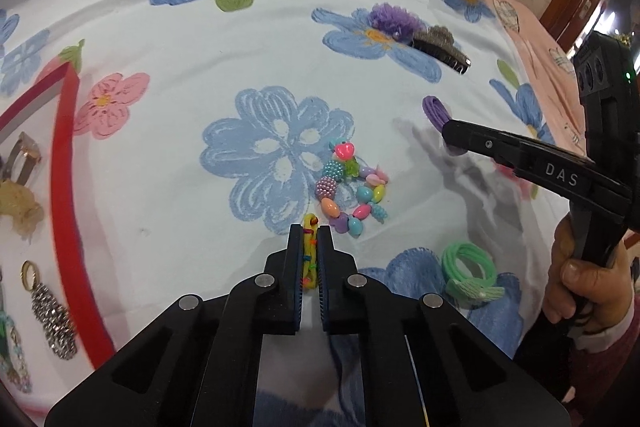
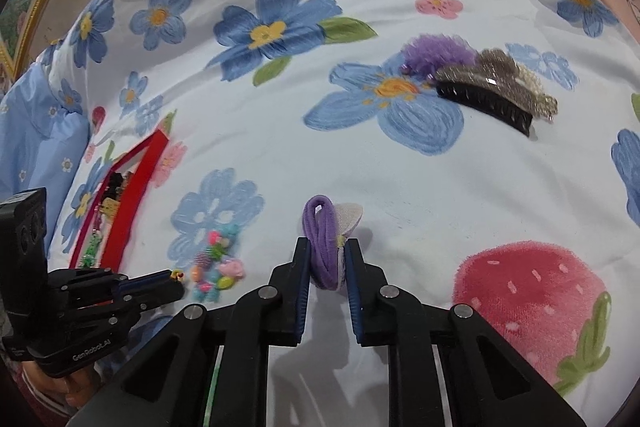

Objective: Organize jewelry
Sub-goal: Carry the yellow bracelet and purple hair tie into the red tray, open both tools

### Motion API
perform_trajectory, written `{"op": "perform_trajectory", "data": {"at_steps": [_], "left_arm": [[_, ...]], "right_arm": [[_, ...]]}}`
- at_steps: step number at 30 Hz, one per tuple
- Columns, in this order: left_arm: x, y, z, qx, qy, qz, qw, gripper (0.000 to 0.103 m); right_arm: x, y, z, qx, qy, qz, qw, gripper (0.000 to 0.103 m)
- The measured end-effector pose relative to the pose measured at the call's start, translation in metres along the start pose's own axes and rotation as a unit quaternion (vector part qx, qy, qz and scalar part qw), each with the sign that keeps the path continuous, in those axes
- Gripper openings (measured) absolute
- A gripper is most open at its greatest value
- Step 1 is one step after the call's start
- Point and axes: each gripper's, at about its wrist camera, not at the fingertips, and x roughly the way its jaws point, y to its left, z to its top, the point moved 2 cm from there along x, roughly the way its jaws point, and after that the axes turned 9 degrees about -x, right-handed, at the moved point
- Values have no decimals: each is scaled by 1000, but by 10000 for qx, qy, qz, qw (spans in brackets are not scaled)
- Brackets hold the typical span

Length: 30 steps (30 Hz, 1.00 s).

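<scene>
My left gripper (image 1: 310, 233) is shut on a yellow hair band (image 1: 309, 255) with coloured marks, held just above the floral sheet. Right beyond it lies a bracelet of pastel beads (image 1: 352, 187). My right gripper (image 2: 327, 247) is shut on a purple hair tie (image 2: 322, 239) with a small beige tag. The right gripper also shows in the left wrist view (image 1: 450, 131), with the purple hair tie (image 1: 435, 111) at its tip. The left gripper shows at the lower left of the right wrist view (image 2: 176, 281), beside the beads (image 2: 218, 267).
A red-rimmed tray (image 1: 66, 163) at the left holds earrings and clips. A green hair tie (image 1: 470, 273) lies at the lower right. A purple pompom (image 1: 394, 21) and a glittery black claw clip (image 1: 440, 49) lie farther back. A pink cloth (image 1: 520, 7) borders the sheet at the right.
</scene>
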Motion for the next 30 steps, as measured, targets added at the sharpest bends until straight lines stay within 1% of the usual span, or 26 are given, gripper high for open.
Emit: {"op": "perform_trajectory", "data": {"at_steps": [8,19,30], "left_arm": [[-39,20,-3,-306,-353,-16,9989,5],[-82,62,-17,-756,-715,140,9945,5],[-116,117,-35,-1331,-998,396,9853,5]], "right_arm": [[-16,40,5,-278,-142,344,9989,17],[-10,110,3,-796,-10,883,9929,17],[1,171,4,-1218,118,1286,9841,17]]}}
